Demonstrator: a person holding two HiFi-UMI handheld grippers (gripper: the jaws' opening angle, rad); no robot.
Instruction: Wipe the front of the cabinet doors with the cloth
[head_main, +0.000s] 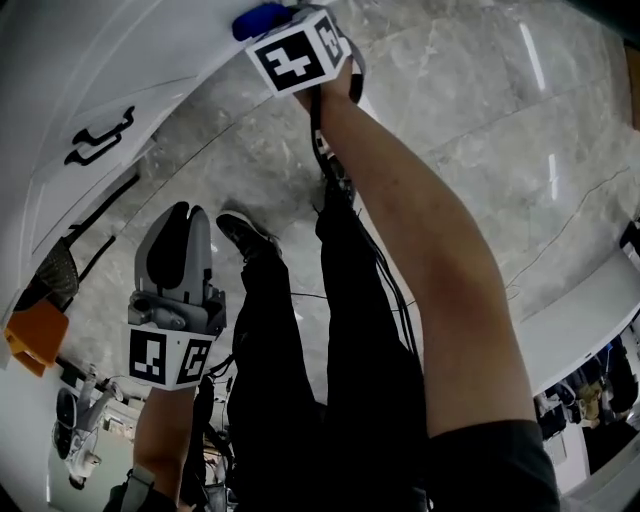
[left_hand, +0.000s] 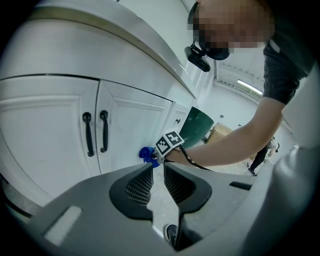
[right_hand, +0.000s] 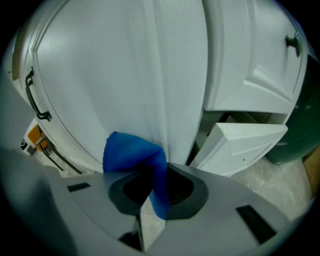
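A blue cloth (right_hand: 132, 155) is pinched in my right gripper (right_hand: 152, 187), which is shut on it and presses it against a white cabinet door (right_hand: 125, 75). In the head view the cloth (head_main: 258, 20) shows at the top, just past the right gripper (head_main: 285, 18), low on the door (head_main: 90, 90). In the left gripper view the cloth (left_hand: 146, 154) touches the right-hand door (left_hand: 130, 125) of a pair with black handles (left_hand: 95, 132). My left gripper (left_hand: 158, 172) is shut and holds nothing; it hangs by the person's leg (head_main: 180, 215), away from the cabinet.
A white panel (right_hand: 245, 142) stands ajar at the cabinet's lower right. A dark green bin (left_hand: 197, 127) sits beyond the cabinet. The person's legs (head_main: 300, 350) and shoe (head_main: 245, 235) stand on the marble floor (head_main: 480, 120). An orange object (head_main: 35, 335) lies at the left.
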